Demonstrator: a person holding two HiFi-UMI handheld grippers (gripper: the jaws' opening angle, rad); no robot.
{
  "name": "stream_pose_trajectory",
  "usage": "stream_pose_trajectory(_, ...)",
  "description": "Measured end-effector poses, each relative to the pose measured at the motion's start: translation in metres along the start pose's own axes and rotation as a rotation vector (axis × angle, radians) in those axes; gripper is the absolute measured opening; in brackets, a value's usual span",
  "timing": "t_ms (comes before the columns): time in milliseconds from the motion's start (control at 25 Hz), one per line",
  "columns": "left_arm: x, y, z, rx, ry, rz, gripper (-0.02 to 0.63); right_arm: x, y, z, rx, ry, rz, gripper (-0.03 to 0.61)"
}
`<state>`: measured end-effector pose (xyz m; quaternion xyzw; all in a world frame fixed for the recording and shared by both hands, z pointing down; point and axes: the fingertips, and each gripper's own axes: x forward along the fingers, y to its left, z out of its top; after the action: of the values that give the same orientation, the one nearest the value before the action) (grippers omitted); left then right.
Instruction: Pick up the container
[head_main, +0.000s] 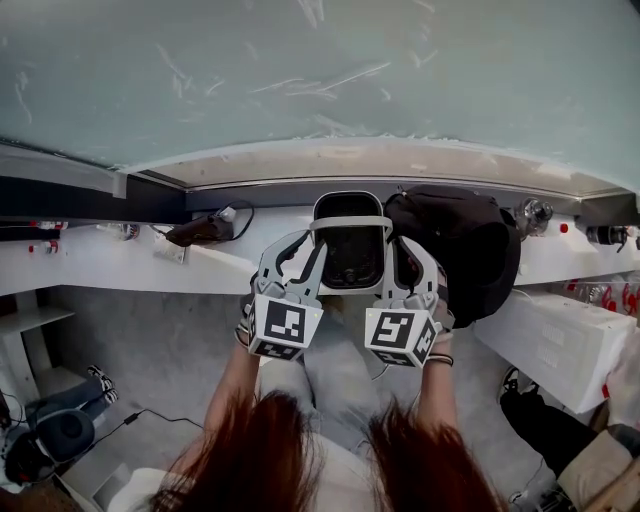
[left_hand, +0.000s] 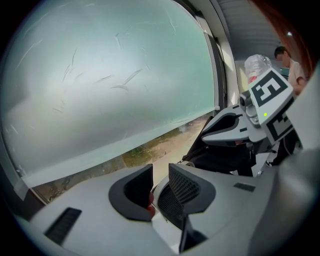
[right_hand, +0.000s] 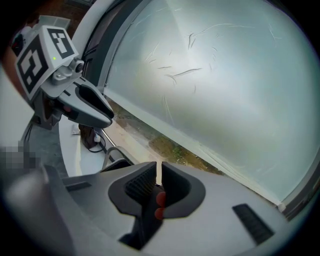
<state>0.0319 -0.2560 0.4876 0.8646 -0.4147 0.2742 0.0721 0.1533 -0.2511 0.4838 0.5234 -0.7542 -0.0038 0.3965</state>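
The container (head_main: 350, 250) is a black bin with a grey rim and handle, standing on the white sill (head_main: 110, 260) under the window. My left gripper (head_main: 300, 242) is at its left side. In the left gripper view the jaws of this gripper (left_hand: 160, 187) stand apart, open, with a pale curved edge of the container (left_hand: 159, 194) in the gap. My right gripper (head_main: 405, 245) is at the container's right side. In the right gripper view this gripper (right_hand: 159, 175) is shut to a thin slit, nothing visible between the pads, and the container's grey rim (right_hand: 112, 152) lies just left of the jaws.
A black backpack (head_main: 465, 250) leans right beside the container. A dark plug with a cable (head_main: 205, 230) lies on the sill at the left. The frosted window (head_main: 320, 70) rises behind. A white box (head_main: 555, 340) sits lower right. A person (left_hand: 287, 60) stands beyond.
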Motion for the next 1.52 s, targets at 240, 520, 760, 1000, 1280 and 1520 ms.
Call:
stream_pose_trajectory(240,0.017,0.005,-0.019,-0.003,0.032,0.015,0.096,0.021,0.007,-0.013,-0.038,0.027,0.019,0.030)
stream_pose_trajectory(520,0.036,0.004,-0.037,0.024,0.066,0.015,0.107,0.040,0.013,-0.028,-0.077,0.060,0.026,0.108)
stream_pose_trajectory(760,0.051,0.000,-0.053,0.041,0.092,0.007,0.117,0.058,0.018,-0.043,-0.117,0.087,0.034,0.124)
stream_pose_trajectory(1000,0.067,0.001,-0.068,0.060,0.114,0.021,0.125,0.074,0.022,-0.054,-0.137,0.107,0.044,0.132)
stream_pose_trajectory(1280,0.081,0.006,-0.081,0.067,0.136,0.028,0.127,0.093,0.027,-0.066,-0.137,0.123,0.059,0.137)
stream_pose_trajectory(1520,0.091,0.007,-0.085,0.060,0.143,0.038,0.127,0.105,0.031,-0.075,-0.138,0.134,0.079,0.137)
